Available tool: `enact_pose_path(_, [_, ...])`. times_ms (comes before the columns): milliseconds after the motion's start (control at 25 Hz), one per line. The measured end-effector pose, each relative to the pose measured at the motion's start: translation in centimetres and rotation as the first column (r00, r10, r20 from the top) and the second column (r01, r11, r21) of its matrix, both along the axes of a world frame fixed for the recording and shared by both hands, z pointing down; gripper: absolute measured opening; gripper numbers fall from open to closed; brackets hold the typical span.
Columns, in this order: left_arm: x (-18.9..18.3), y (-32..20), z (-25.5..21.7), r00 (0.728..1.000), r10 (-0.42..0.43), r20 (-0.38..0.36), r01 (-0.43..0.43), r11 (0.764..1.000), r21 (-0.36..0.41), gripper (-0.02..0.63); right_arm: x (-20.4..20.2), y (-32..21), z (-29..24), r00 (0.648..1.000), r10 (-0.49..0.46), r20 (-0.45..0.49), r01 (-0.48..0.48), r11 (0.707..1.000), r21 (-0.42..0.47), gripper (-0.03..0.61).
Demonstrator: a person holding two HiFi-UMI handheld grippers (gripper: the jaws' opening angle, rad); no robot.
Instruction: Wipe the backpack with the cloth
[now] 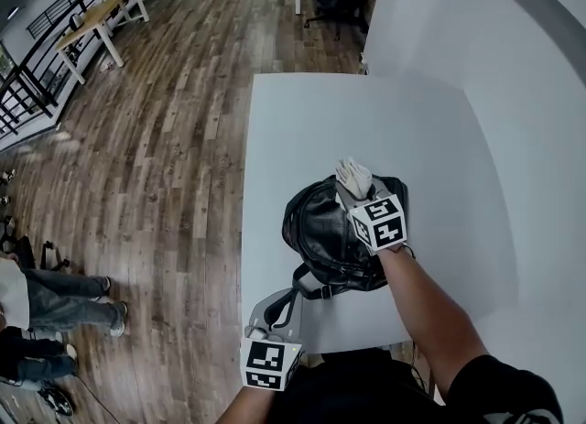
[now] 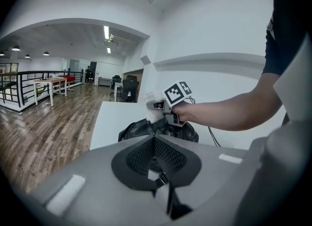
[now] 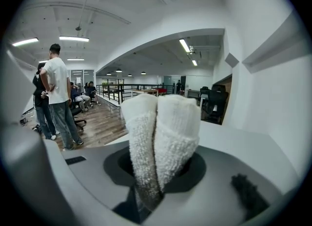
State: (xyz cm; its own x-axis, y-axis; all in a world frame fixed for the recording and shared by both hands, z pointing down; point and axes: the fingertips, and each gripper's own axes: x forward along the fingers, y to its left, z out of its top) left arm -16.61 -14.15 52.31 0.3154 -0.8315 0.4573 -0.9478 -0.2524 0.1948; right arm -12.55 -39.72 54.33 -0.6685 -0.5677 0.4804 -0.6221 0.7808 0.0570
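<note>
So the right hand-held gripper is clamped on a folded white cloth, held against the far end of the black backpack. The bag's lying on the white bench. The left hand-held gripper looks pinched shut on the strap at the near edge, probably so the bag doesn't slide during wiping.
</note>
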Motion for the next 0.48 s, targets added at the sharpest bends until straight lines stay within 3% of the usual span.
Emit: enact_pose_path(480, [1.6,-0.8,-1.1,0.998,0.061,0.007,-0.061,0.998,0.022,0.006,4.9,-1.4,-2.5,0.996,0.091,0.008,-0.092,0.995,0.038,0.098])
